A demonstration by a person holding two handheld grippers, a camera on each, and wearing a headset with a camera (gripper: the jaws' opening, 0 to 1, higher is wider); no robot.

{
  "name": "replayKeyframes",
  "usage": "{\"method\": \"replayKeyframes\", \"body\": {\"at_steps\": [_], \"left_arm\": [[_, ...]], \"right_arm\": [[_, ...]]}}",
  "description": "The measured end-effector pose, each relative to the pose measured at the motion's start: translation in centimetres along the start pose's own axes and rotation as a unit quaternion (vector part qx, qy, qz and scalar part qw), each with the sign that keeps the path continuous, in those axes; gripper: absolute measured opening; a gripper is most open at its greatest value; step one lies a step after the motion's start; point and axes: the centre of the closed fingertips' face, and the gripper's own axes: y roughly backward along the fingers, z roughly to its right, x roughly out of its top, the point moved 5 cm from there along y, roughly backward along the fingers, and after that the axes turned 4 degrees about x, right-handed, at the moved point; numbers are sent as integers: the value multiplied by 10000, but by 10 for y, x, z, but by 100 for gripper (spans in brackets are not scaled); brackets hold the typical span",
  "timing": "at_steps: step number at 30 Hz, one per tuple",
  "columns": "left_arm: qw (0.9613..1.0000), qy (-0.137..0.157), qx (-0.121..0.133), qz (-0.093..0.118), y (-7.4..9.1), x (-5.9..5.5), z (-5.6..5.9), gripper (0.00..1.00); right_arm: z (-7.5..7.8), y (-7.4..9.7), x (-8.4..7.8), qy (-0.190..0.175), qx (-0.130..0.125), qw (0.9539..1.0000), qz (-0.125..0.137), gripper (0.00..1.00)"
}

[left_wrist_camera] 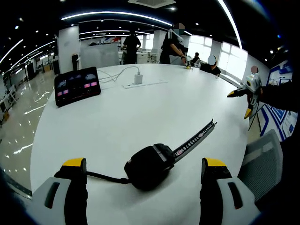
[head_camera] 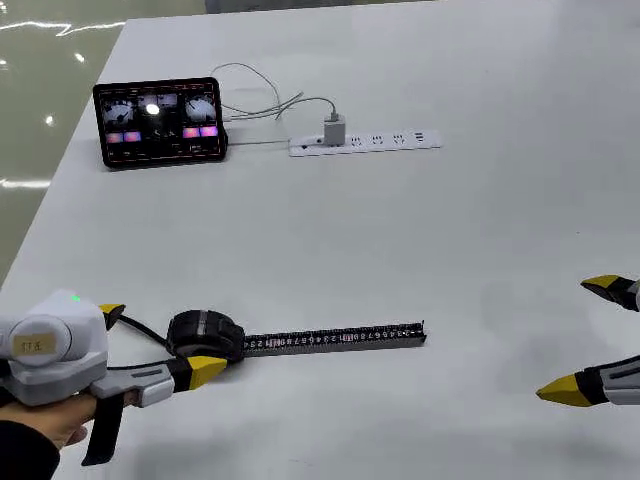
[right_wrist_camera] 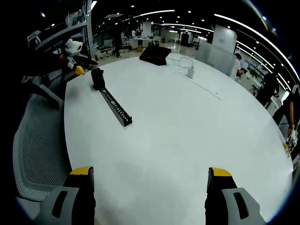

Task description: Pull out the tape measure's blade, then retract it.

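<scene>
Your left gripper (head_camera: 158, 340) jaws wide apart around tape measure case (head_camera: 205, 334), not clamping it, blade (head_camera: 335, 339) extended along table (head_camera: 400, 240), your right gripper (head_camera: 583, 338) jaws apart, empty, well beyond blade tip

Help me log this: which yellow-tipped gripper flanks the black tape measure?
The left gripper, jaws open around the black tape measure; the right gripper hangs apart.

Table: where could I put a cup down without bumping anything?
The wide bare stretch between the power strip and the blade is free, as is the gap between the blade's tip and the right tool. It is crowded around the tape measure case at the left tool.
</scene>
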Motion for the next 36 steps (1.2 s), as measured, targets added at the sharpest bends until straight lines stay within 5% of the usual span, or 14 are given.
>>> {"method": "replayKeyframes", "body": {"at_steps": [4,18,26,29,36], "left_arm": [[9998,-89,194,-7,-3,4,1,99],[9997,146,174,88,-10,8,18,99],[9978,348,570,53,-15,6,15,99],[9950,253,948,171,-15,6,8,99],[9952,419,843,253,-20,1,13,99]], "right_arm": [[1,-4,7,139,65,9999,-57,99],[1,-20,39,595,242,9978,-154,99],[0,-32,68,900,375,9952,-125,99],[0,-36,73,990,427,9941,-150,99],[-3,-48,77,1150,585,9912,-290,99]]}}
